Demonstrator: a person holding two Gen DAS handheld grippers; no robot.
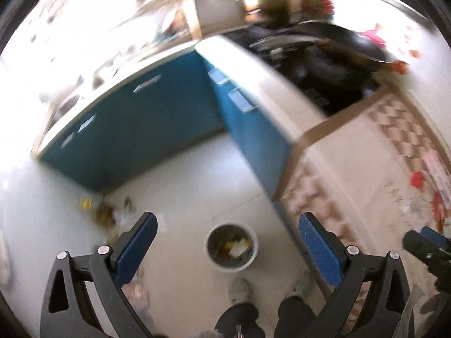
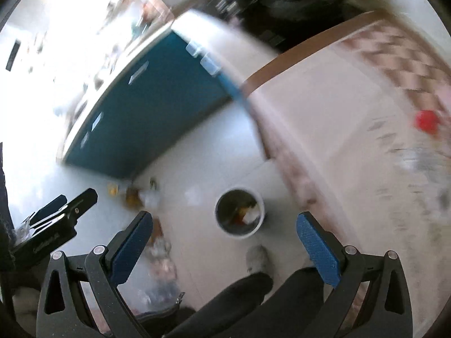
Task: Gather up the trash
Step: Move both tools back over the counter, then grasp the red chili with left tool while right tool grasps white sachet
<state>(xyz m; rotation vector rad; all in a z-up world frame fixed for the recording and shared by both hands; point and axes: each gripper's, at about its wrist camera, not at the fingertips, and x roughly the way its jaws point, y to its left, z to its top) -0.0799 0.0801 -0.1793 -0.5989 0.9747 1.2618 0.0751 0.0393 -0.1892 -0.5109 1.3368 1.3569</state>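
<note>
Both views are blurred and look down at a white tiled floor. A white round bin with yellow, red and white scraps inside stands on the floor; it also shows in the right wrist view. My left gripper is open and empty, high above the bin. My right gripper is open and empty, also high above the floor. Loose yellow-brown trash lies at the base of the blue cabinet; it shows in the right wrist view too. A clear crumpled wrapper lies nearer.
Blue cabinets under a white counter form a corner behind the bin. A table with a pink checked cloth is at the right, with a red object and clear wrappers on it. The person's legs and shoe are below.
</note>
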